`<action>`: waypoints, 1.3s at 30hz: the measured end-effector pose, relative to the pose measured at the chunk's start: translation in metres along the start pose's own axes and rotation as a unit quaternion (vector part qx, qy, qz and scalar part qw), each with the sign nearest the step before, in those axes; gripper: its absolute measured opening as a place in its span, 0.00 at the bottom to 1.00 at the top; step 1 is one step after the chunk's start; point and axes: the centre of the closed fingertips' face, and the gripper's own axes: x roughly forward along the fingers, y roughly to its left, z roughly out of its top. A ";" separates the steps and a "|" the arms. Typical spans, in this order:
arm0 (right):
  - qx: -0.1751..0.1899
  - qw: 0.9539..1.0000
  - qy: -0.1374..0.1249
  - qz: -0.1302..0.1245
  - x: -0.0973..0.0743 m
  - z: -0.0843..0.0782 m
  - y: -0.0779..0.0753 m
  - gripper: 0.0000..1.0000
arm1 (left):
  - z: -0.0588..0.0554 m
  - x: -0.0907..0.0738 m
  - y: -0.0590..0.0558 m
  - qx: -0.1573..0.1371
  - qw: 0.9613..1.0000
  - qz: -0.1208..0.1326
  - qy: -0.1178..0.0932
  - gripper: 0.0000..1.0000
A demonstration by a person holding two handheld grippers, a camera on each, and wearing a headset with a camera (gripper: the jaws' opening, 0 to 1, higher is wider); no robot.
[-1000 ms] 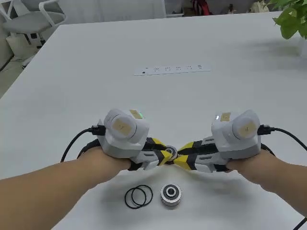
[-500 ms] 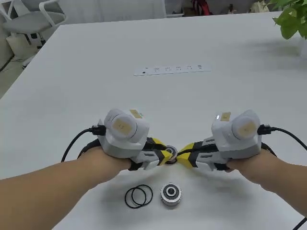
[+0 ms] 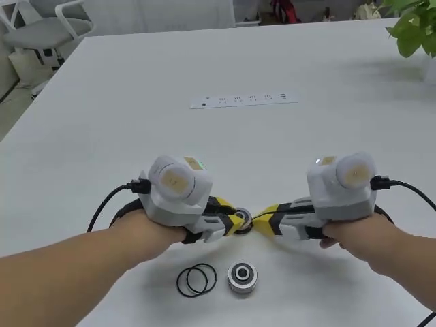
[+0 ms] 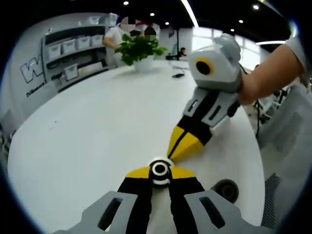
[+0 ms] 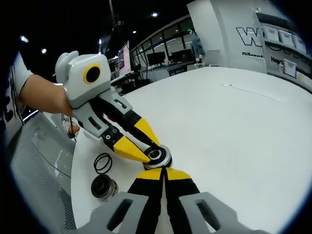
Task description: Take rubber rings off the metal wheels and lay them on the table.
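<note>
Left gripper view is showing the left gripper squeezing a wheel. The right gripper, jaws closed, is touching that wheel's rim, likely picking its ring; next, pulling gently away.

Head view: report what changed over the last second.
The right hand-held gripper drew slightly to the right, its body rolling more upright, its shut tips staying by the small wheel. The left hand-held gripper stayed shut on that wheel. The two loose rubber rings and the second wheel lay unmoved on the table.
</note>
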 end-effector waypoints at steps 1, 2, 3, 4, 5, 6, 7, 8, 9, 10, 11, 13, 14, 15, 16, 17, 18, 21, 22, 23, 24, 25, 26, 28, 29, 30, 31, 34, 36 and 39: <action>0.014 1.000 -0.004 0.001 -0.001 0.000 0.000 0.00 | 0.000 0.000 0.000 0.001 1.000 0.000 0.000 0.12; 0.024 1.000 -0.009 0.002 -0.001 0.001 -0.001 0.00 | 0.000 0.000 0.000 0.001 1.000 0.000 -0.001 0.12; 0.030 0.999 -0.013 0.003 -0.002 0.002 -0.001 0.00 | 0.000 0.000 0.000 0.001 1.000 0.000 -0.001 0.12; 0.048 0.999 -0.022 0.005 -0.002 0.003 -0.001 0.00 | 0.000 0.000 0.000 0.001 1.000 0.000 -0.001 0.12; 0.057 0.998 -0.029 0.006 -0.003 0.005 0.000 0.00 | 0.000 0.000 0.000 0.001 1.000 0.000 -0.001 0.12; 0.076 0.996 -0.035 0.011 -0.003 0.007 0.002 0.00 | 0.000 0.000 0.000 0.001 1.000 0.000 -0.001 0.12; 0.079 0.996 -0.034 0.012 -0.004 0.007 0.003 0.00 | 0.000 0.000 0.000 0.001 1.000 0.000 -0.001 0.12; 0.078 0.996 -0.032 0.011 -0.004 0.006 0.003 0.00 | 0.000 0.000 0.000 0.001 1.000 0.000 -0.001 0.12; 0.088 0.995 -0.036 0.014 -0.004 0.006 0.003 0.00 | 0.000 0.000 0.000 0.001 1.000 0.000 -0.001 0.12; 0.096 0.995 -0.037 0.015 -0.005 0.006 0.002 0.00 | 0.000 0.000 0.000 0.001 1.000 0.001 -0.001 0.12; 0.102 0.994 -0.040 0.016 -0.004 0.007 0.003 0.00 | 0.000 0.000 0.000 0.001 1.000 0.002 -0.001 0.12; 0.112 0.993 -0.042 0.018 -0.003 0.008 0.004 0.00 | 0.000 0.000 0.000 0.001 1.000 0.003 -0.001 0.12; 0.112 0.993 -0.043 0.017 -0.003 0.008 0.004 0.00 | 0.000 0.000 0.000 0.000 1.000 0.003 -0.001 0.12; 0.113 0.993 -0.043 0.017 -0.003 0.009 0.004 0.00 | 0.000 0.000 0.000 -0.001 1.000 0.004 0.000 0.12; 0.115 0.992 -0.043 0.017 -0.003 0.009 0.004 0.00 | 0.000 0.000 0.000 -0.001 1.000 0.005 0.000 0.12; 0.122 0.991 -0.044 0.017 -0.002 0.009 0.004 0.00 | 0.000 0.000 0.000 -0.001 1.000 0.005 0.000 0.12; 0.124 0.991 -0.044 0.018 -0.002 0.009 0.004 0.00 | 0.000 0.000 0.000 -0.002 1.000 0.006 0.000 0.12; 0.129 0.990 -0.045 0.018 -0.002 0.010 0.007 0.00 | 0.000 0.000 0.000 -0.003 1.000 0.008 0.001 0.12; 0.130 0.990 -0.045 0.018 -0.002 0.010 0.008 0.00 | 0.000 0.000 0.000 -0.003 1.000 0.009 0.001 0.12; 0.130 0.990 -0.045 0.018 -0.002 0.011 0.009 0.00 | 0.000 0.000 0.000 -0.003 1.000 0.009 0.001 0.12; 0.128 0.991 -0.045 0.019 -0.002 0.011 0.010 0.00 | 0.000 0.000 0.000 -0.003 1.000 0.009 0.001 0.12; 0.128 0.990 -0.045 0.020 -0.002 0.011 0.009 0.00 | 0.000 0.001 0.000 -0.004 1.000 0.010 0.002 0.12; 0.130 0.990 -0.046 0.022 -0.001 0.012 0.010 0.00 | 0.000 0.001 0.000 -0.004 1.000 0.010 0.002 0.12; 0.130 0.990 -0.046 0.025 -0.001 0.013 0.012 0.00 | 0.000 0.001 0.000 -0.005 1.000 0.010 0.003 0.12; 0.130 0.990 -0.047 0.029 -0.001 0.013 0.013 0.00 | 0.000 0.001 0.000 -0.005 1.000 0.010 0.003 0.12; 0.130 0.990 -0.047 0.031 -0.001 0.014 0.013 0.00 | 0.000 0.002 -0.001 -0.004 1.000 0.010 0.004 0.12; 0.130 0.990 -0.048 0.034 0.000 0.015 0.015 0.00 | 0.000 0.002 -0.001 -0.004 1.000 0.010 0.004 0.12; 0.132 0.988 -0.057 0.049 0.001 0.020 0.022 0.00 | 0.001 0.002 -0.001 -0.005 1.000 0.010 0.003 0.12; 0.119 0.990 -0.053 0.045 0.001 0.020 0.021 0.00 | 0.001 0.002 -0.001 -0.005 1.000 0.010 0.003 0.12; 0.130 0.989 -0.055 0.053 -0.002 0.018 0.022 0.00 | 0.001 0.002 -0.001 -0.004 1.000 0.010 0.003 0.12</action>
